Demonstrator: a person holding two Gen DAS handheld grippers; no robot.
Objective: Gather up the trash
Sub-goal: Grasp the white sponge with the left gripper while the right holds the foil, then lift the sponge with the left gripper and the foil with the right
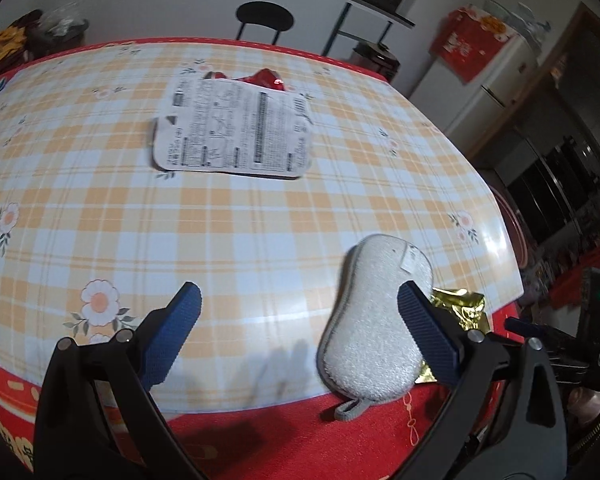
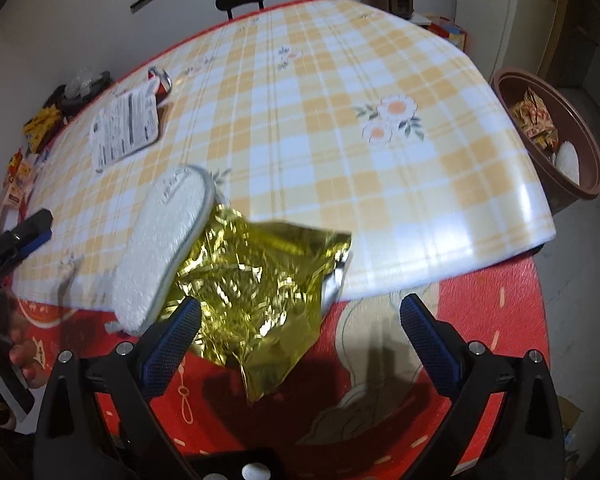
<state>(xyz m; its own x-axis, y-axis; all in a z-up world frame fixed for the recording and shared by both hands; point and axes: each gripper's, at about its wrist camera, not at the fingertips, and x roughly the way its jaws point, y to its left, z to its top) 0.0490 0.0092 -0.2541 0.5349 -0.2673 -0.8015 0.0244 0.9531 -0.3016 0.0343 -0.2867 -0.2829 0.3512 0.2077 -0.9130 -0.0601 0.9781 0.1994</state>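
Observation:
A crumpled gold foil wrapper (image 2: 256,288) lies at the near edge of the checked table (image 2: 340,120), partly under a grey sponge pad (image 2: 164,248). My right gripper (image 2: 300,344) is open, its left finger beside the foil. In the left wrist view my left gripper (image 1: 300,328) is open above the table edge, with the sponge pad (image 1: 372,328) against its right finger and a bit of gold foil (image 1: 464,308) behind that finger. A white printed package lid (image 1: 232,132) lies mid-table with a red wrapper (image 1: 264,78) behind it.
A brown bin (image 2: 552,136) holding wrappers stands on the floor past the table's right edge. The printed lid (image 2: 124,124) lies far left in the right wrist view. A black chair (image 1: 264,16) sits at the far side. A white fridge (image 1: 484,80) stands right.

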